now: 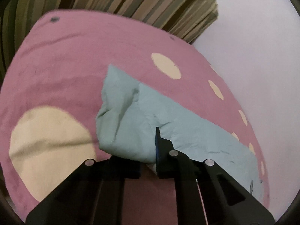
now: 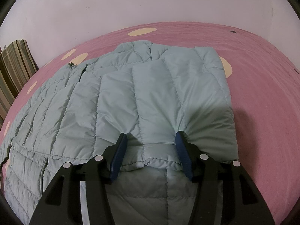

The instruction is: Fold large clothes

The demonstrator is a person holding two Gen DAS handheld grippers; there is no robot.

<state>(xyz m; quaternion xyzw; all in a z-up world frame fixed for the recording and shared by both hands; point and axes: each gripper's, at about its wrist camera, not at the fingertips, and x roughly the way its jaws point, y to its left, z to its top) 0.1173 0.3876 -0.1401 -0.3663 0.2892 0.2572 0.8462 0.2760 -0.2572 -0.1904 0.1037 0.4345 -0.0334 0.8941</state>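
A pale blue quilted puffer jacket [image 2: 116,101] lies spread on a pink bed sheet with cream dots [image 2: 262,86]. One side is folded over the middle. My right gripper [image 2: 150,140] is open, its blue-padded fingers [image 2: 118,155] straddling a folded edge of the jacket near the hem. In the left wrist view my left gripper [image 1: 148,150] is shut on a bunched part of the jacket [image 1: 131,123], likely a sleeve, held just above the sheet [image 1: 65,65]. Its left finger is hidden under the cloth.
A striped pillow or cushion [image 1: 150,3] lies at the head of the bed; it also shows in the right wrist view [image 2: 15,65]. A pale wall [image 2: 131,3] runs along the far side of the bed.
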